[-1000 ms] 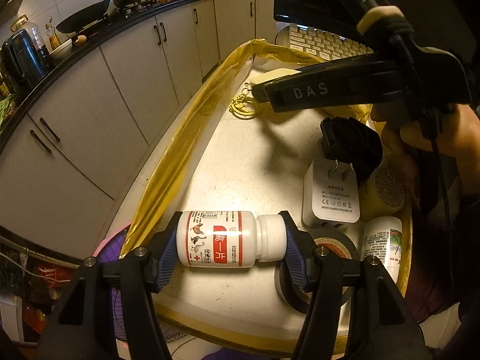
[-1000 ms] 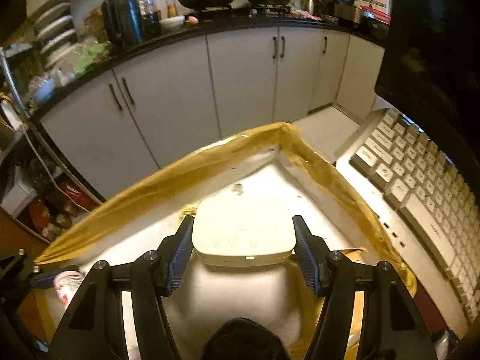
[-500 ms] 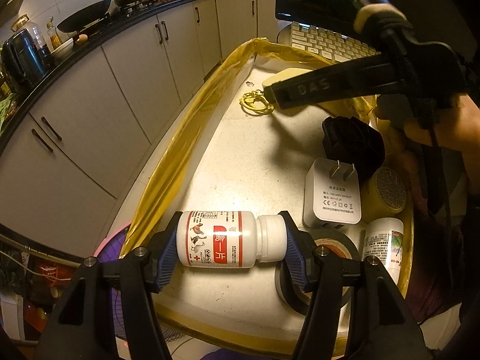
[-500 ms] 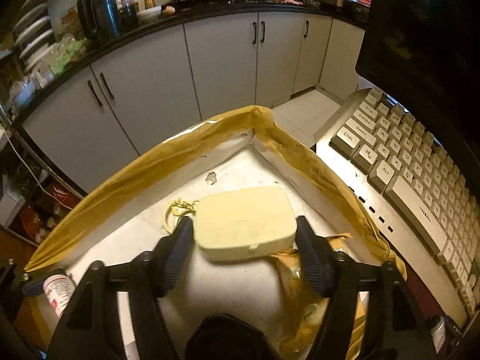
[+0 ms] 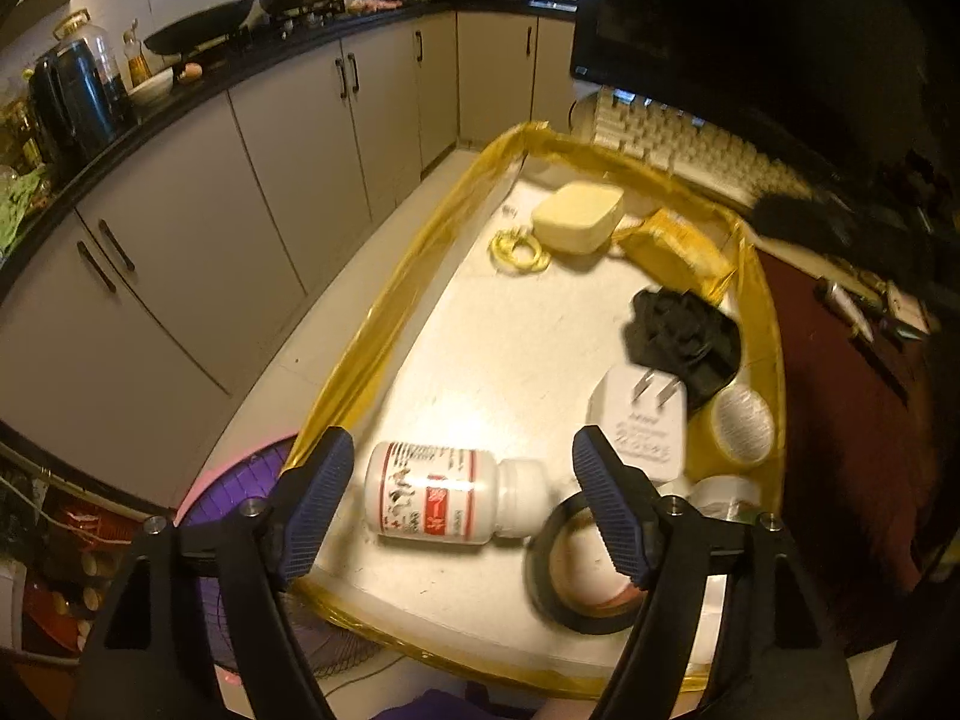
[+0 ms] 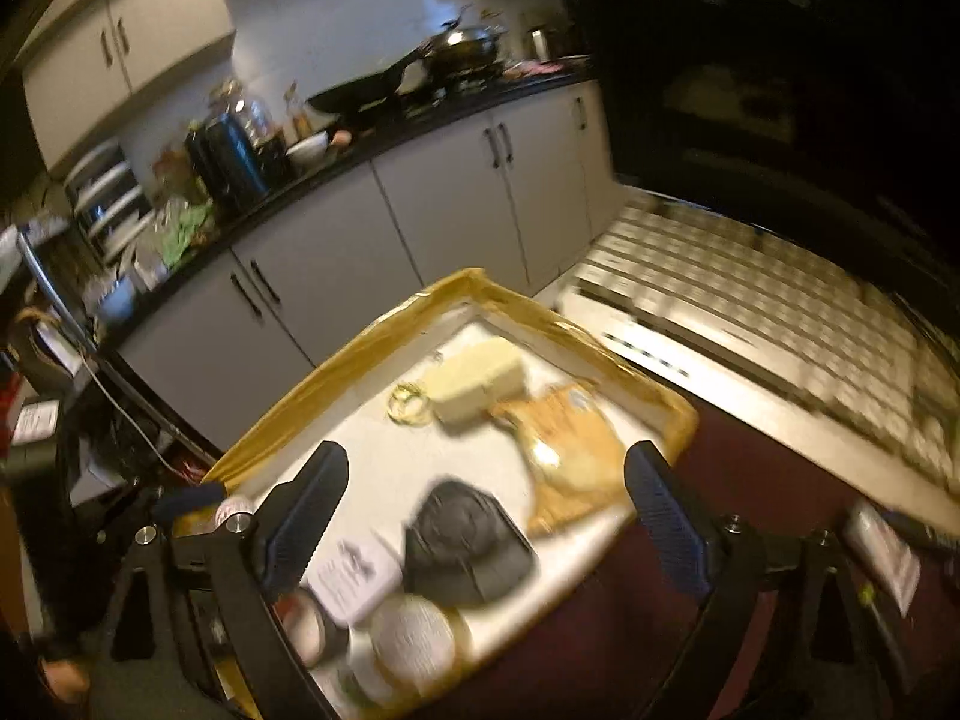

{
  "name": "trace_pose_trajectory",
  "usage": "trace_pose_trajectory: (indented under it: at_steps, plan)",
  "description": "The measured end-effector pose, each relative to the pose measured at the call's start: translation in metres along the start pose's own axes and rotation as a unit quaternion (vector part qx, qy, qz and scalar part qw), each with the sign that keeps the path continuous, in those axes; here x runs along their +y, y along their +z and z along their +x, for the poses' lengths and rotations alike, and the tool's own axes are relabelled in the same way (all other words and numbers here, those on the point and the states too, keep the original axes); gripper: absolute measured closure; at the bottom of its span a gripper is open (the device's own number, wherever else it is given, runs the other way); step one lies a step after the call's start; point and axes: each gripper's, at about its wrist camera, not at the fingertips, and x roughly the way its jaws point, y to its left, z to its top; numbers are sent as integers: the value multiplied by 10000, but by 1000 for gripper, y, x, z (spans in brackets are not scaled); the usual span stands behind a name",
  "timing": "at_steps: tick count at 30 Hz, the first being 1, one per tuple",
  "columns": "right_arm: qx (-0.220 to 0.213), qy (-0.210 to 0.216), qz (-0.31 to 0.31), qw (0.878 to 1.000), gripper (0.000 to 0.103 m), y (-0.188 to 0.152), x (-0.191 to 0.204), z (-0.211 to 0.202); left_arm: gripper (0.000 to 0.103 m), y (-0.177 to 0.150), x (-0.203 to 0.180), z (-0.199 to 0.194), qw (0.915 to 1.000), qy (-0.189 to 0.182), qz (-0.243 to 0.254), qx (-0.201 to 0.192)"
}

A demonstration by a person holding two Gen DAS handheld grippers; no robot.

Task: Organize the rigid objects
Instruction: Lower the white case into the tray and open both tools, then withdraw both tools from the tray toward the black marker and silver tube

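Note:
A white pill bottle (image 5: 447, 499) with a red label lies on its side on the white tray (image 5: 516, 354), between the fingers of my left gripper (image 5: 465, 495), which is open and clear of it. A cream box (image 5: 577, 216) lies at the tray's far end; it also shows in the right wrist view (image 6: 477, 381). My right gripper (image 6: 486, 516) is open and empty, held above the tray's near part. A white plug adapter (image 5: 639, 420), a black tape roll (image 5: 585, 564), a black crumpled object (image 5: 681, 336) and a round lidded jar (image 5: 744, 426) sit at the tray's right.
The tray has a yellow taped rim (image 5: 360, 372). A yellow ring (image 5: 519, 249) and a yellow wrapper (image 5: 675, 252) lie near the cream box. A keyboard (image 5: 678, 147) and a dark monitor (image 5: 690, 18) stand beyond the tray. Kitchen cabinets (image 5: 240, 180) are to the left.
My left gripper has opened and let go of the pill bottle, which now lies on the tray. My right gripper has released the cream box and pulled back and up.

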Motion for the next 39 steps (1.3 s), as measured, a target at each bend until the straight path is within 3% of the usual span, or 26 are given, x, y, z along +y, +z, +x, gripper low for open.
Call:
trace_pose_trajectory:
  at_steps: [7,14,19,25,28,30,34,35,37,39]
  plan:
    - [-91,-484,877,9949,11,-35,-67,-44,27,11,-23,-16,9995,-150,161,-220]
    - [-103,-976,1577,9826,11,-73,-132,-80,27,12,-78,-22,9956,-543,737,-185]
    - [-112,-1285,1732,9764,11,-83,-165,-93,27,6,-121,-25,9904,-816,1108,-116]
    - [215,-1604,1954,9673,11,-93,-201,-87,27,-2,-159,-21,9847,-987,1435,56]
    - [348,-1371,2035,9688,11,-98,-204,-83,27,-5,-173,-16,9826,-1034,1534,149]
    - [390,-969,2041,9734,11,-100,-201,-81,27,-6,-182,-12,9816,-1058,1577,207]
    - [294,612,2321,9703,11,-103,-198,-90,27,-3,-195,-3,9802,-1117,1608,286]
    - [182,743,2384,9682,11,-102,-201,-98,27,-2,-198,-2,9798,-1148,1611,306]
    - [64,312,2372,9709,11,-101,-204,-110,27,1,-208,3,9782,-1239,1628,357]
    - [-32,-581,2314,9711,11,-97,-211,-123,27,5,-221,7,9755,-1408,1632,430]
